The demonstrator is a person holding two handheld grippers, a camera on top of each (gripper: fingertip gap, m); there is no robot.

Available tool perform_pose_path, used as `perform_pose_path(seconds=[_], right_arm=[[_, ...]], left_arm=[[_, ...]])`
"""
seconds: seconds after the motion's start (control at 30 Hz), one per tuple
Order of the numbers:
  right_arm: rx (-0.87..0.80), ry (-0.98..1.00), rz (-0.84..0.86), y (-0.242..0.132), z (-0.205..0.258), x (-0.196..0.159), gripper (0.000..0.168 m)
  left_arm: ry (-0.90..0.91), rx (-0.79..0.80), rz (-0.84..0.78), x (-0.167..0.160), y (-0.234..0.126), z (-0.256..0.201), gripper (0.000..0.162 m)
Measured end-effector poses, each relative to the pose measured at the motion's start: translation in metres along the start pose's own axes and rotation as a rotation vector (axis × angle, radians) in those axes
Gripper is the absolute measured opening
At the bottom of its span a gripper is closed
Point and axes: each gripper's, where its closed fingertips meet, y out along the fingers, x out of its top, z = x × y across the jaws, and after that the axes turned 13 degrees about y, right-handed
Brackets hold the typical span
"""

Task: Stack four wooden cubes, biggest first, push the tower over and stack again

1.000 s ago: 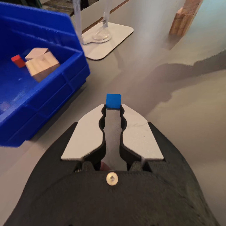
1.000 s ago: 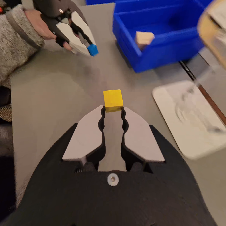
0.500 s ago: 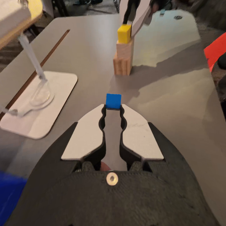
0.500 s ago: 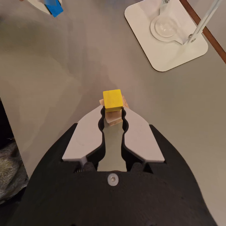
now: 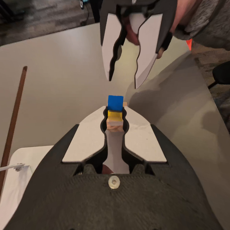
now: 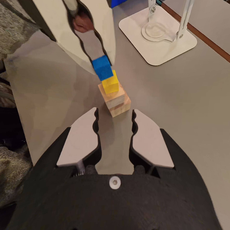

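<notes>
The left claw [image 6: 101,59] is clenching the small blue wooden cube [image 6: 102,69] at its tips and holding it over the small yellow wooden cube [image 6: 110,84], which is sitting on two plain light wooden cubes [image 6: 116,101] stacked larger-below on the grey table [image 6: 161,112], toward the middle and well in from the edge where a white flat stand base [image 6: 158,37] is resting. Whether blue is touching yellow yet cannot be told. The right claw [image 6: 115,112] is hanging released and empty just beside the tower. The fourth and last cube of a stack is being placed, I judge; next, the blue cube needs squaring over the yellow, a gentle lowering, then a clean release without nudging the tower.
</notes>
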Motion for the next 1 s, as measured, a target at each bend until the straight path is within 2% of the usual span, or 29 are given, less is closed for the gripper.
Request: perform_pose_path(seconds=[0.17,0.23,0.3,0.37,0.4,0.43,0.5,0.57,0.7,0.77,0.87,1.0], right_arm=[[0.009,-0.002,-0.033,-0.007,0.003,-0.006,0.049],[0.018,0.0,-0.045,-0.009,0.005,-0.007,0.049],[0.018,-0.004,-0.058,-0.01,0.007,-0.008,0.049],[0.024,-0.018,-0.071,-0.011,0.013,-0.009,0.046],[0.025,-0.035,-0.079,-0.012,0.018,-0.009,0.041],[0.039,-0.053,-0.094,-0.012,0.025,-0.009,0.032],[0.086,-0.099,-0.115,-0.006,0.048,-0.012,0.0],[0.098,-0.159,-0.113,0.012,0.071,-0.018,0.0],[0.095,-0.225,-0.082,0.072,0.115,-0.028,0.0],[0.103,-0.255,-0.074,0.101,0.139,-0.027,0.0],[0.088,-0.312,-0.093,0.136,0.178,-0.016,0.0],[0.049,-0.358,-0.145,0.156,0.213,0.013,0.0]], left_arm=[[-0.036,-0.029,0.03,-0.005,0.007,0.004,0.021],[-0.041,-0.02,0.048,-0.009,0.001,0.005,0.031],[-0.044,-0.024,-0.002,-0.006,-0.012,0.003,0.04],[-0.054,-0.002,-0.013,-0.012,-0.025,0.0,0.043],[-0.058,0.023,0.012,-0.022,-0.032,-0.003,0.039],[-0.069,0.06,0.055,-0.037,-0.038,-0.006,0.027],[-0.08,0.187,0.163,-0.079,-0.052,-0.007,0.0],[-0.121,0.239,0.214,-0.12,-0.06,-0.02,0.0],[-0.187,0.369,0.362,-0.208,-0.069,-0.043,0.0],[-0.253,0.45,0.272,-0.216,-0.08,-0.04,0.0],[-0.289,0.457,0.304,-0.232,-0.092,-0.038,0.0],[-0.289,0.444,0.294,-0.232,-0.092,-0.039,0.0]])
